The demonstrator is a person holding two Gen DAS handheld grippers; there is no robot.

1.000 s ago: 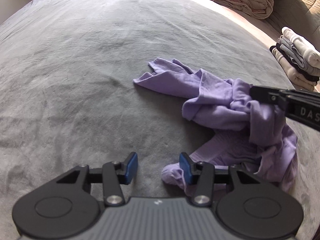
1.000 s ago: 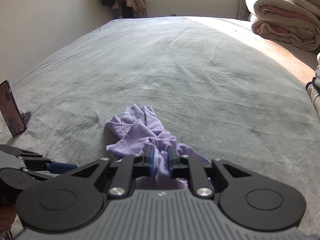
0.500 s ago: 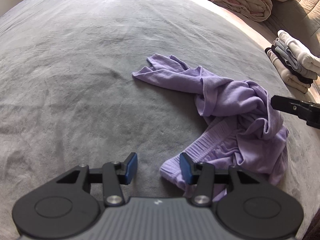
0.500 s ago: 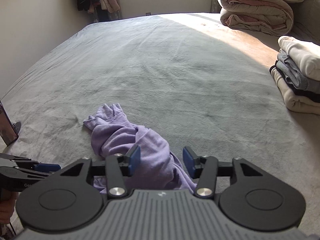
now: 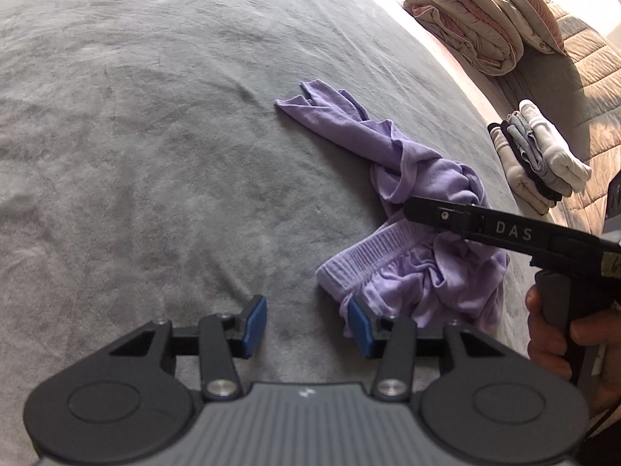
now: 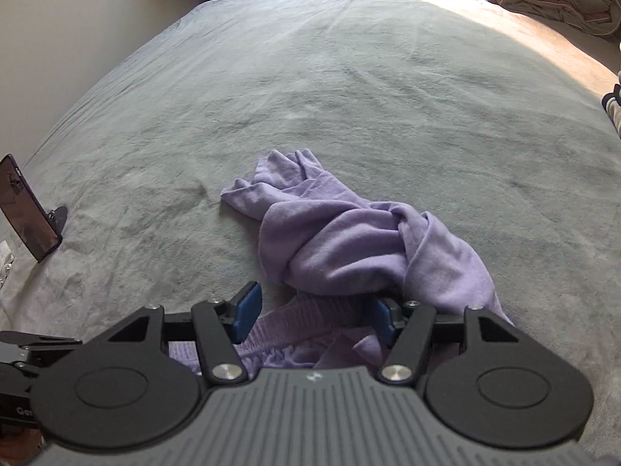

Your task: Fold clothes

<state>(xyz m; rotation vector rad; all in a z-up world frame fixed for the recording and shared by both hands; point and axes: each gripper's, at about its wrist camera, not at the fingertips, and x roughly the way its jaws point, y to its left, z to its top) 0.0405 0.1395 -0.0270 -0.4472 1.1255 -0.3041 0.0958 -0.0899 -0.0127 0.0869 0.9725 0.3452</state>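
Note:
A crumpled lilac garment (image 5: 419, 202) lies in a twisted heap on the grey bed cover (image 5: 155, 136); its ribbed waistband (image 5: 372, 248) faces me. My left gripper (image 5: 306, 324) is open and empty, its right pad touching the garment's near edge. My right gripper (image 6: 310, 310) is open, low over the waistband (image 6: 310, 312), with the bunched cloth (image 6: 349, 240) just beyond its fingertips. In the left wrist view the right gripper (image 5: 411, 207) reaches in from the right above the heap.
A stack of folded clothes (image 5: 539, 155) sits at the bed's right side. Rolled duvets (image 5: 473, 15) lie at the far right corner. A phone on a stand (image 6: 27, 209) is propped at the bed's left edge. A wall (image 6: 77, 19) runs along the left.
My right gripper let go of the lilac garment, which dropped into a heap. It then moved down and forward over the waistband. The left gripper stayed open, shifting slightly.

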